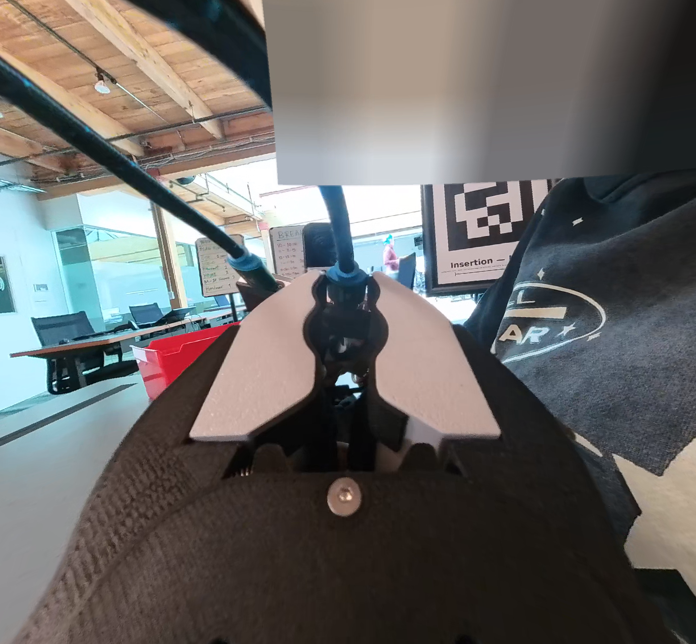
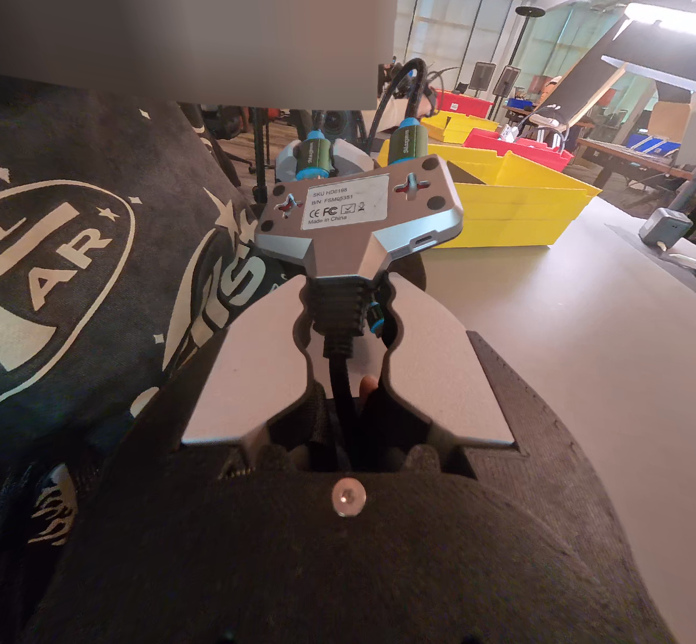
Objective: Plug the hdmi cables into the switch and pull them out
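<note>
My right gripper [image 2: 344, 287] is shut on the ribbed black neck of the grey HDMI switch [image 2: 357, 245] and holds it in the air, underside up, with its white label showing. Two green HDMI plugs with blue collars stand at its far edge. The right plug [image 2: 408, 144] sits in a port. My left gripper [image 2: 314, 159] is shut on the left plug [image 2: 312, 157], at the switch's edge; I cannot tell how deep it sits. In the left wrist view my left gripper [image 1: 344, 279] clamps that plug [image 1: 344, 294], its black cable [image 1: 339, 219] rising. The second cable [image 1: 150, 181] runs off up-left.
A person's dark printed shirt [image 2: 94, 249] is close on the left. Yellow bins [image 2: 508, 204] and red bins [image 2: 527, 147] stand on the pale table [image 2: 565, 324]. A small grey device [image 2: 664, 226] lies at the right. A red bin [image 1: 177, 358] and a framed marker board [image 1: 486, 234] show too.
</note>
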Demonstrator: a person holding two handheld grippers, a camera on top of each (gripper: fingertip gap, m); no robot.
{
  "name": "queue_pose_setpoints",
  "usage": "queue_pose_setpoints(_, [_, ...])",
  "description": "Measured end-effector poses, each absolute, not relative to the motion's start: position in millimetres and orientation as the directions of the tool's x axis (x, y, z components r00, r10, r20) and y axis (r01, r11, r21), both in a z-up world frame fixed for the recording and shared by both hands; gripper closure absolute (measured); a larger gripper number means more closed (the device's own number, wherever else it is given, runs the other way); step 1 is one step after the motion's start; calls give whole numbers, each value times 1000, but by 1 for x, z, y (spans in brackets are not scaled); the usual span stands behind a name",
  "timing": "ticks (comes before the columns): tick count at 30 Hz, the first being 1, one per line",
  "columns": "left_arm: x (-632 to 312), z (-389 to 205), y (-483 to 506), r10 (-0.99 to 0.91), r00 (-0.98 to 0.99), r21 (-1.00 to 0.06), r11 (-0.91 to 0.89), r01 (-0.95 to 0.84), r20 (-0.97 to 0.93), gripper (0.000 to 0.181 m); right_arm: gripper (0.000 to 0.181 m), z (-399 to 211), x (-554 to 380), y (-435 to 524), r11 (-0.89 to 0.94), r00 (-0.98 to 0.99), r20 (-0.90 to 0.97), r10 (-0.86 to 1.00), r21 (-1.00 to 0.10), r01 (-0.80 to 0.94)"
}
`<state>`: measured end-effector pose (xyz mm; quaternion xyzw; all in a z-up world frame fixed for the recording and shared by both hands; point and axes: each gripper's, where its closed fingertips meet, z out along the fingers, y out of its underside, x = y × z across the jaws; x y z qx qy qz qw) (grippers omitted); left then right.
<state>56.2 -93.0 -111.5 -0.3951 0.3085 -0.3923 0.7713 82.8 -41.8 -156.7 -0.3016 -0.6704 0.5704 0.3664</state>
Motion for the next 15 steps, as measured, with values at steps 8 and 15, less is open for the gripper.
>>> queue_pose_setpoints(8, [66, -108, -105, -842, 469, -837, 443, 320, -267, 161, 146, -153, 86, -56, 106, -618, 92, 781, -994, -14])
queue_pose_setpoints(15, [71, -113, -103, -837, 460, -872, 433, 227, -295, 160, 146, -154, 84, -56, 93, -621, 82, 780, -996, -16])
